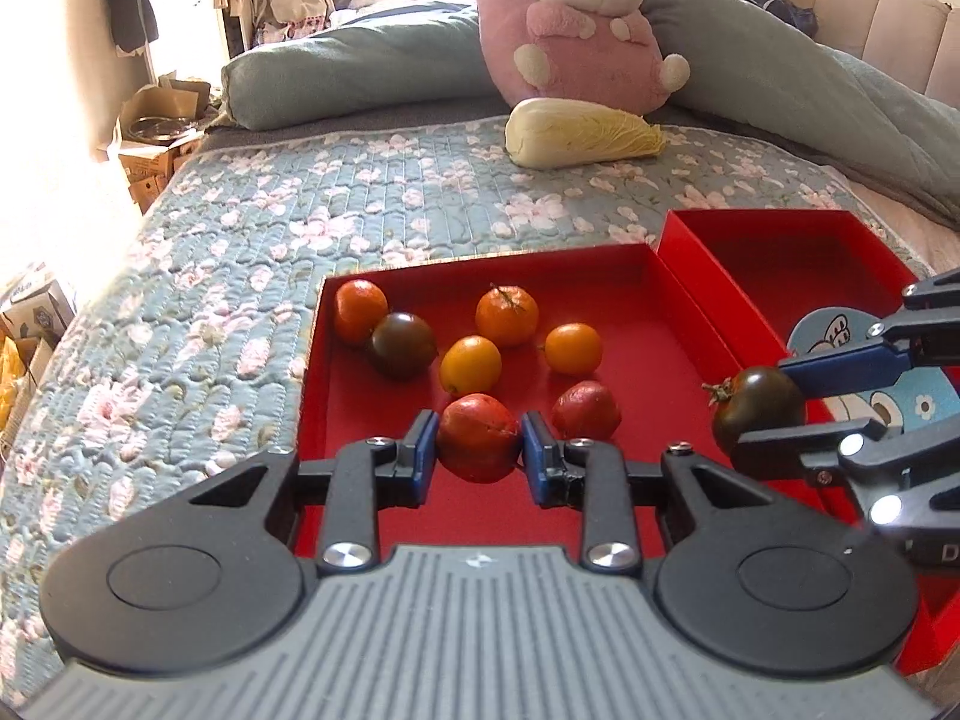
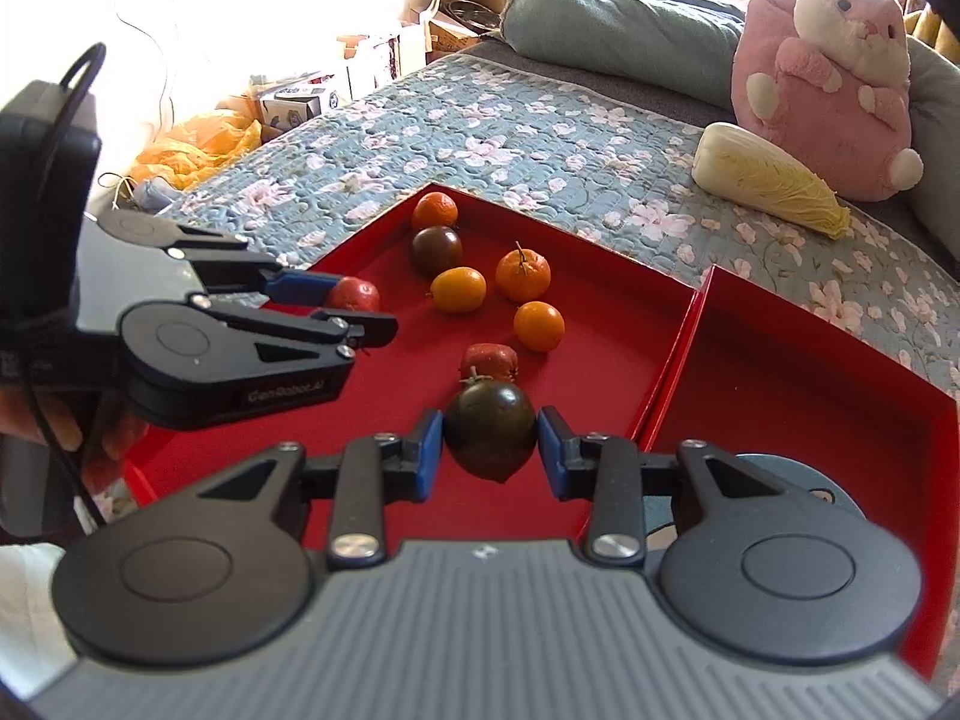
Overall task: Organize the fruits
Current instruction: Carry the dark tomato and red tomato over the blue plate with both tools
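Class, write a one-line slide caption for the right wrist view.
Right gripper grips a dark green-brown tomato above the shallow red cardboard tray while the left gripper holds a red fruit.

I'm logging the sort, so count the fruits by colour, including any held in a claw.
Orange: 4
Red: 2, one in the left claw
Dark: 2, one in the right claw
Total: 8

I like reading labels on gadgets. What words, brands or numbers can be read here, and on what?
"GenRobot.AI": on the side of the left gripper, right wrist view.
"D": a cut-off letter on the right gripper body.
Cardboard boxes print: too blurred to read.
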Action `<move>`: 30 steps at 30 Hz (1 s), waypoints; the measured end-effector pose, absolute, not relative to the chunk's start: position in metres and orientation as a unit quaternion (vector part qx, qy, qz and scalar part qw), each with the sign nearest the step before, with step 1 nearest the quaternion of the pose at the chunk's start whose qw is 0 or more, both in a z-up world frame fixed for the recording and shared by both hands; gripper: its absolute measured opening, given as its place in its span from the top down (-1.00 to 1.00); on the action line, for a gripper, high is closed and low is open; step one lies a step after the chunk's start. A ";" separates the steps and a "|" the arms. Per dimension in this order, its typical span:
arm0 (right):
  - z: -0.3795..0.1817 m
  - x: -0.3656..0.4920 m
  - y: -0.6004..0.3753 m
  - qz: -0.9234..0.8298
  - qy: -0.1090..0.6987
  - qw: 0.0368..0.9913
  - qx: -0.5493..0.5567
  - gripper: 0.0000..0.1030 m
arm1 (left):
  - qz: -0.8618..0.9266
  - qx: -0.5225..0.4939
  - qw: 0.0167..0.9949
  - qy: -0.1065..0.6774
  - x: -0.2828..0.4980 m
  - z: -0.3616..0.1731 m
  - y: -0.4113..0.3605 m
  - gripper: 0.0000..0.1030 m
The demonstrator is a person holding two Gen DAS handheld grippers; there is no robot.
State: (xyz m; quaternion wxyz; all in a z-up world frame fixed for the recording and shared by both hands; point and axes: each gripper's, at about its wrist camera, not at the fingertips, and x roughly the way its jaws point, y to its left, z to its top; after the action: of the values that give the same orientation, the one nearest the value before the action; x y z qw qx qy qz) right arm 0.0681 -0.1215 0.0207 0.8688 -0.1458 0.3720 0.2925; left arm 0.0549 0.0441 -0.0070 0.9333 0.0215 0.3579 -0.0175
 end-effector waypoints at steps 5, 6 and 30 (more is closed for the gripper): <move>0.035 0.057 -0.133 0.290 0.359 0.875 -0.145 0.27 | -0.003 0.035 0.941 0.337 0.050 0.034 0.042 0.32; 0.037 0.056 -0.136 0.289 0.358 0.876 -0.142 0.27 | -0.001 0.036 0.942 0.334 0.050 0.042 0.041 0.32; 0.036 0.048 -0.222 0.212 0.376 0.895 -0.114 0.26 | -0.102 0.052 0.933 0.341 0.046 0.043 -0.073 0.32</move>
State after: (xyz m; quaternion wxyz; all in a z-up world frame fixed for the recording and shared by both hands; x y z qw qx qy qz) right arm 0.0484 -0.2217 0.0357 0.8948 -0.1137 0.3760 0.2122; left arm 0.0458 -0.0729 0.0430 0.9331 0.0516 0.3409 -0.1024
